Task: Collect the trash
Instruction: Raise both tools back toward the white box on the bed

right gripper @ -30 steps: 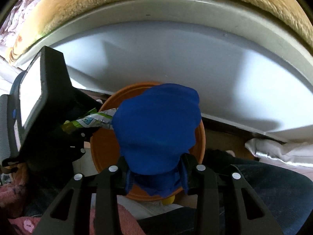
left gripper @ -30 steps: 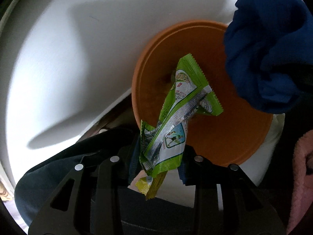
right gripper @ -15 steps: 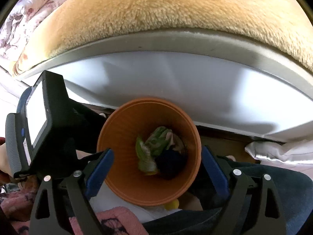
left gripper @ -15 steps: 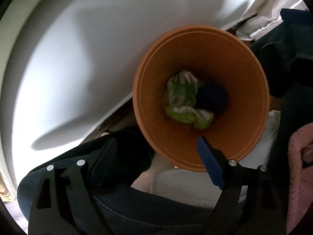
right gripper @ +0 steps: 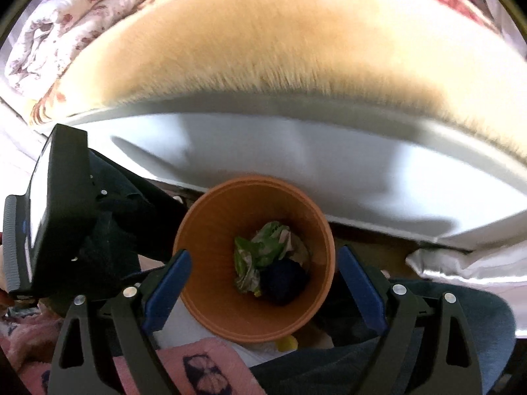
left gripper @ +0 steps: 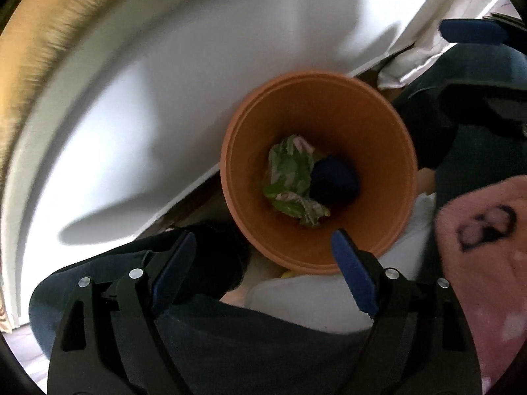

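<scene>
An orange bin (left gripper: 388, 151) stands on the floor beside a white bed frame; it also shows in the right wrist view (right gripper: 204, 263). Inside lie a crumpled green wrapper (left gripper: 290, 177) (right gripper: 260, 253) and a dark blue wad (left gripper: 334, 181) (right gripper: 285, 279), side by side at the bottom. My left gripper (left gripper: 263, 247) is open and empty above the bin's near rim. My right gripper (right gripper: 263, 263) is open and empty above the bin. The left gripper's body (right gripper: 56, 217) shows at the left of the right wrist view.
A white bed frame (left gripper: 131, 98) (right gripper: 296, 151) runs behind the bin, with a tan fluffy blanket (right gripper: 263, 42) on top. The person's jeans-clad legs (left gripper: 230, 345) and pink garment (left gripper: 484, 263) flank the bin. A small yellow item (right gripper: 286, 342) lies by the bin's base.
Both grippers opened and dropped the green wrapper and the blue wad into the bin. Both have since risen, so more of the bed shows.
</scene>
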The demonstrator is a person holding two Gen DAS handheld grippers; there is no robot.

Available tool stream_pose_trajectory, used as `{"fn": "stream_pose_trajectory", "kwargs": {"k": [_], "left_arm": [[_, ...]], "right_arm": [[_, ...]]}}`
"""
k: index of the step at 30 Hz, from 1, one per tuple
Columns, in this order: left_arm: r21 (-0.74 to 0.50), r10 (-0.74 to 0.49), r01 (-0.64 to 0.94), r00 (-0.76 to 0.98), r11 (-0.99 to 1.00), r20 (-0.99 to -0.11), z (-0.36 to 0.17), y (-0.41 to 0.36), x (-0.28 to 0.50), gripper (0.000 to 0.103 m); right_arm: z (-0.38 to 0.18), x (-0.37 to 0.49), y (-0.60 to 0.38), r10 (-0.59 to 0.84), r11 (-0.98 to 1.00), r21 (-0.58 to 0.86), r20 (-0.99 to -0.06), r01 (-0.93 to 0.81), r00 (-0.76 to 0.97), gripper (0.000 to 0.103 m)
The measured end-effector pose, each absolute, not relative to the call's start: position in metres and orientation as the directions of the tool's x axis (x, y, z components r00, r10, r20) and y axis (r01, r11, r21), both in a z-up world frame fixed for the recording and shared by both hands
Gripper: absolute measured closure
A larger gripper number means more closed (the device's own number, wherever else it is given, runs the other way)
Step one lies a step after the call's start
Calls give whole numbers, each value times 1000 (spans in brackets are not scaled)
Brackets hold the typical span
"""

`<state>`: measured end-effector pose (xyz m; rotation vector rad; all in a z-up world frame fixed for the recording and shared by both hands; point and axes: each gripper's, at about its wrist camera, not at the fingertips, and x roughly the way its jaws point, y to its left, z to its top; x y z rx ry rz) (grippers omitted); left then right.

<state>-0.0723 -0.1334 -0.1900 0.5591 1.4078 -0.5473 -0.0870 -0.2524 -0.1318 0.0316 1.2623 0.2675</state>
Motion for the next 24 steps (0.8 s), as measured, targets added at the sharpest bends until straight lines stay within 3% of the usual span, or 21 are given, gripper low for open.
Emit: {"fn": "stream_pose_trajectory", "kwargs": {"k": [11,19,24], "left_arm": [[23,-175,618,258,786,-950,-98,-112,-78,21],[26,-250,527,445,849,-860,-30,-91,-61,12],[-3,-257,437,523,900,-813,-8,-72,-40,12]], "right_arm": [[-57,-92,-261,223,968,142,-867,-207,446,14],[-11,-71,-269,180,979,87,-789,-184,587,14],[6,-51,-278,164,984,81,-748,-158,643,13]]}}
